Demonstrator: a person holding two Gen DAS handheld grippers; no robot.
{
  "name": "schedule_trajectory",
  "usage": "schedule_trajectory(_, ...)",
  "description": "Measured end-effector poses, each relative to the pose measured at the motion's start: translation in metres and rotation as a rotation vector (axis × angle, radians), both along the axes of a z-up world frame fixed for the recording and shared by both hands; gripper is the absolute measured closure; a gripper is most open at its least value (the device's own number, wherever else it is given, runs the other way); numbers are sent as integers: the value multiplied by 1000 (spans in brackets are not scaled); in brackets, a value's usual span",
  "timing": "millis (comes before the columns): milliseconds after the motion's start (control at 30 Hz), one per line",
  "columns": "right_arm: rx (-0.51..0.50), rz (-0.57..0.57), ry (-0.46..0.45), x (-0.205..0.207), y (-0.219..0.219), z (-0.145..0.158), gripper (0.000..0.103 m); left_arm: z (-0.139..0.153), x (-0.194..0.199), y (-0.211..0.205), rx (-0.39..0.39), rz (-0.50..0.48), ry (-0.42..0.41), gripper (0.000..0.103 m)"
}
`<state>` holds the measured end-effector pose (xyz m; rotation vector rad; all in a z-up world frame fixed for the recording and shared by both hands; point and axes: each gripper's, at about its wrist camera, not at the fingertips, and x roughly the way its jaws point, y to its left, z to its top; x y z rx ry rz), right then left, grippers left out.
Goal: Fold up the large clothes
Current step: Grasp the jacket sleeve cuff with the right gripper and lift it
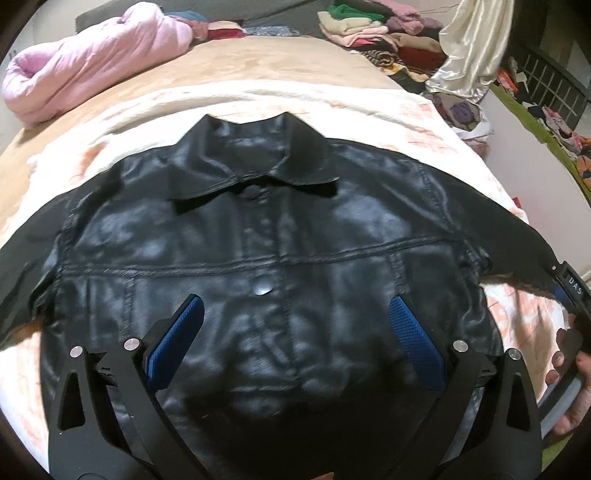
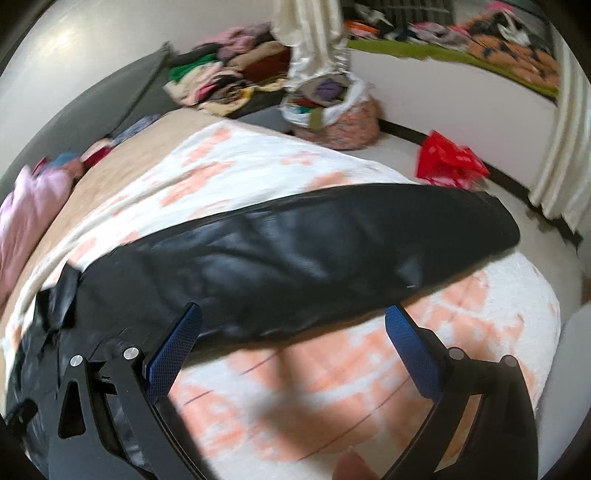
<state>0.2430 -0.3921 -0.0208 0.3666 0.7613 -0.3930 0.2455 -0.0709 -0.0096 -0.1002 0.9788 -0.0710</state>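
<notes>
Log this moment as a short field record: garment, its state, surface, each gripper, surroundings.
garment: black leather jacket
state: spread flat, front up, collar away from the camera, sleeves out to the sides, not yet folded
surface: white and peach blanket on a bed
left gripper: open, over the jacket's lower front, holding nothing
right gripper: open, over the right sleeve, holding nothing
surroundings: pink quilt, clothes pile

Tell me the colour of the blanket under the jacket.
White with peach-orange blotches, clearest in the right wrist view.
</notes>
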Motion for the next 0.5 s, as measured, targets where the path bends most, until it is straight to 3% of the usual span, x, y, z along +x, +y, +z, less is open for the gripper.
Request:
schedule_trajectory(167, 32, -143, 7, -4, -42, -9, 4, -5, 20, -25, 18, -17, 8, 9)
schedule_trajectory(500, 367, -397, -55, -1, -124, -44, 4, -12, 40, -54, 23, -33, 17, 9)
